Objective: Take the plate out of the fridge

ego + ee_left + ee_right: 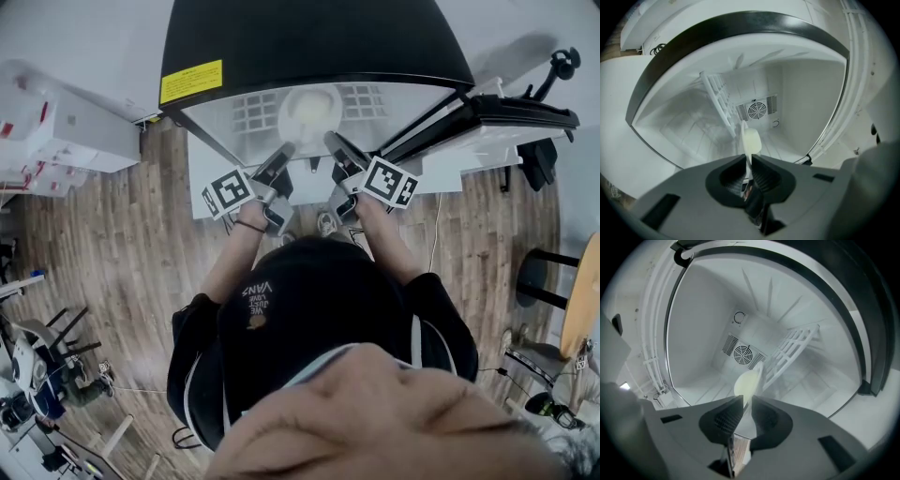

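Left gripper point(747, 158): the ribbed dark pads are closed on the thin rim of the plate point(752, 140), which is seen edge-on, pale, smooth and round, projecting straight ahead of the jaws inside the fridge point(309, 37). Right gripper point(746, 401): the jaws are likewise clamped on the plate's opposite rim, the disc showing just beyond the tips. A round fan grille point(757, 110) is set in the smooth white back wall, farther ahead of both tools. A white slatted rack point(792, 350) is noted ahead and right of the right gripper. The fridge top is black.
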